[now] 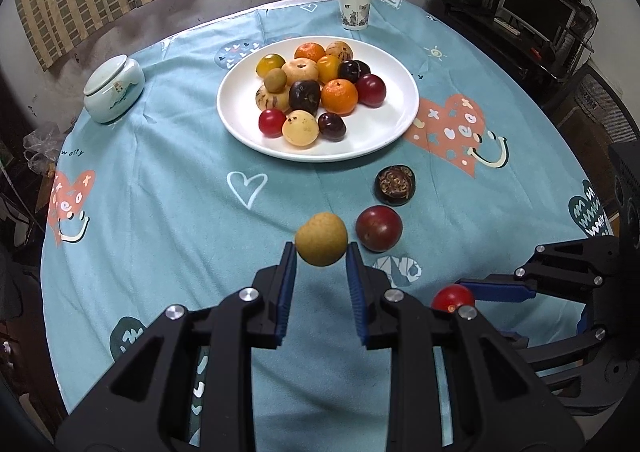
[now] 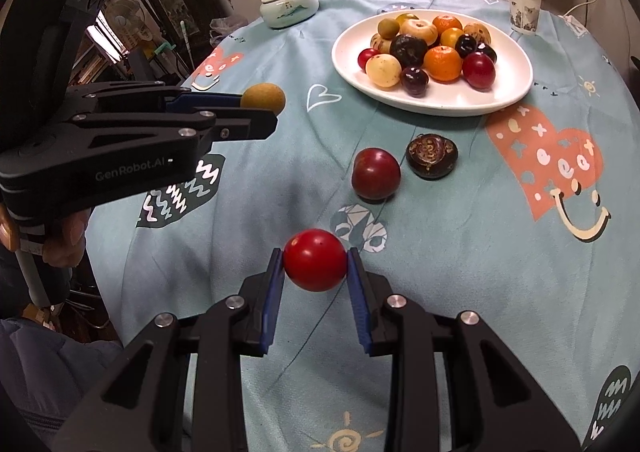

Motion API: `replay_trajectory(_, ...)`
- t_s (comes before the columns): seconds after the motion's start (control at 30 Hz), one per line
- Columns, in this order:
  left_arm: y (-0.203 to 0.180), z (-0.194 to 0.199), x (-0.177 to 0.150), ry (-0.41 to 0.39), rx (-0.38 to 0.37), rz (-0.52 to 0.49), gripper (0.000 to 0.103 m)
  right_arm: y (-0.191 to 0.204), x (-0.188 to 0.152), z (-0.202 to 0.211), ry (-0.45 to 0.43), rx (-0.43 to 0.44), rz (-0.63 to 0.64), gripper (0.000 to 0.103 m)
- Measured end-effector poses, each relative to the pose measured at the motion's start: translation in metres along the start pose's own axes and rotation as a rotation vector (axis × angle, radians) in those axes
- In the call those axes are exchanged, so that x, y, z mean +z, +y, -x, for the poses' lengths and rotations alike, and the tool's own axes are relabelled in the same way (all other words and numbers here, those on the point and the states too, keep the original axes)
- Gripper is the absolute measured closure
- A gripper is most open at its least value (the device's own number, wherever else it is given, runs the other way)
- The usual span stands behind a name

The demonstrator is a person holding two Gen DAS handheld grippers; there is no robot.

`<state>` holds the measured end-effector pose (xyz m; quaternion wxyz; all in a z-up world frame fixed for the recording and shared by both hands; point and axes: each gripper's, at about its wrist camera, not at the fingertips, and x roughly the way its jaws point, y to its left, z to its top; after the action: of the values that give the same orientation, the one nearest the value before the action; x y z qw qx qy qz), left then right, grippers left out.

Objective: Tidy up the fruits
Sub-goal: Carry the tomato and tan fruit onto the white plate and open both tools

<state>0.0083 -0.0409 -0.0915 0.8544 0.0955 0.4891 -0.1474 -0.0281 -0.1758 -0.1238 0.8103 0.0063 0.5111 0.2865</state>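
The right gripper (image 2: 315, 264) holds a red fruit (image 2: 315, 259) and the left gripper (image 1: 321, 250) a tan fruit (image 1: 321, 238), both clear of the tabletop (image 1: 160, 212). Carry each over the plum (image 1: 379, 228) and dark fruit (image 1: 395, 186). Lower onto bare plate (image 1: 384, 132) rim before opening the fingers, so nothing rolls.

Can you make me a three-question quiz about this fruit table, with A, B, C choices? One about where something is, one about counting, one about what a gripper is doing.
1. Where is the paper cup?
A. On the plate
B. Past the white plate, at the table's far edge
C. Inside the lidded jar

2. How many fruits lie loose on the tablecloth, not gripped?
A. Two
B. Five
C. None

3. What is the right gripper doing?
A. Hanging open
B. Clamping a red fruit
C. Holding the cup

Answers: B, the cup stands beyond the plate; A, only a dark red plum and a brown-black fruit; B, both pads touch it.
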Motion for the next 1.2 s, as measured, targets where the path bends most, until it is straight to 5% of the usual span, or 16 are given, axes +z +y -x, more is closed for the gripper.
replay_trajectory(1.2, 0.015, -0.016, 0.010, 0.024, 0.000, 0.040, 0.077, -0.013, 0.007, -0.011, 0.016, 0.032, -0.026, 0.071)
